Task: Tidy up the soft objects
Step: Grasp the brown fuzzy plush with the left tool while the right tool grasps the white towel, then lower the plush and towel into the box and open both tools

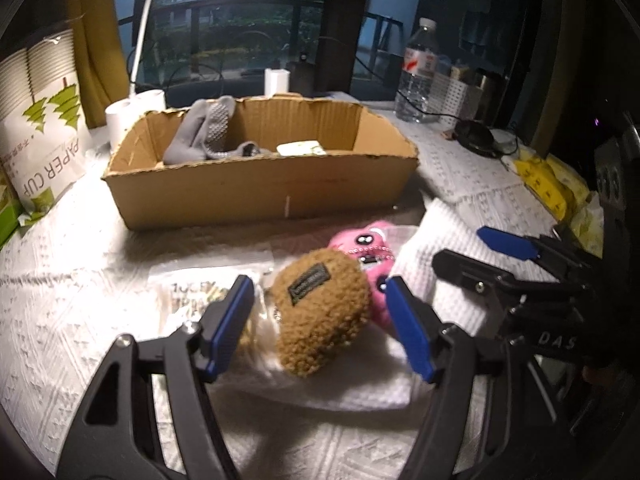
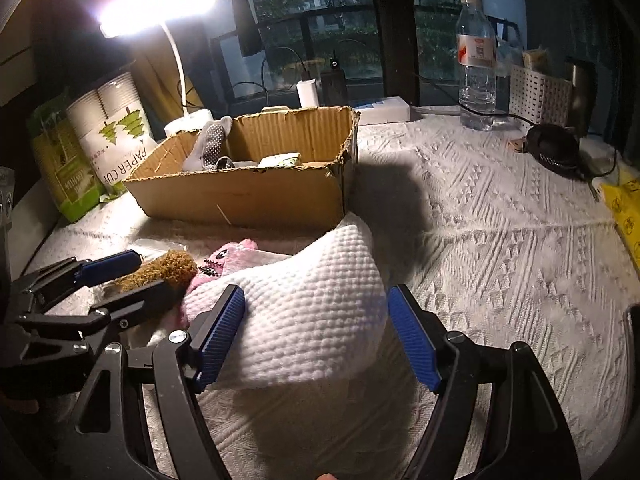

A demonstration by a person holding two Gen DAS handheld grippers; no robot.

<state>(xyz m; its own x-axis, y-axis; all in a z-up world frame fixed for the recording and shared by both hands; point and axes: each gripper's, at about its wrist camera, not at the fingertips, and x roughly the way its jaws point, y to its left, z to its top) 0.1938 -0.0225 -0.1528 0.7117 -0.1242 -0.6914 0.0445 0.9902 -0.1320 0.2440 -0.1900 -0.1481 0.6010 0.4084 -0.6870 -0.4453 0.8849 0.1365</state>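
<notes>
A brown fuzzy plush (image 1: pixel 322 312) lies on the table between the open fingers of my left gripper (image 1: pixel 320 328), with gaps on both sides. A pink plush (image 1: pixel 374 248) lies behind it, against a white waffle cloth (image 1: pixel 448 264). In the right wrist view my right gripper (image 2: pixel 316 336) is open around the bunched white cloth (image 2: pixel 316 300); the brown plush (image 2: pixel 164 270) and pink plush (image 2: pixel 236 258) sit to its left, by the left gripper (image 2: pixel 116 276). An open cardboard box (image 1: pixel 260 184) behind holds grey socks (image 1: pixel 208 132) and a small packet (image 1: pixel 300 148).
A paper cup pack (image 1: pixel 44 132), lamp (image 2: pixel 160 4) and paper roll (image 1: pixel 128 114) stand left of the box. A water bottle (image 2: pixel 476 60), white basket (image 2: pixel 540 96), dark pouch (image 2: pixel 552 148) and yellow packets (image 1: pixel 548 184) sit at the right. A clear bag (image 1: pixel 200 284) lies under the left gripper.
</notes>
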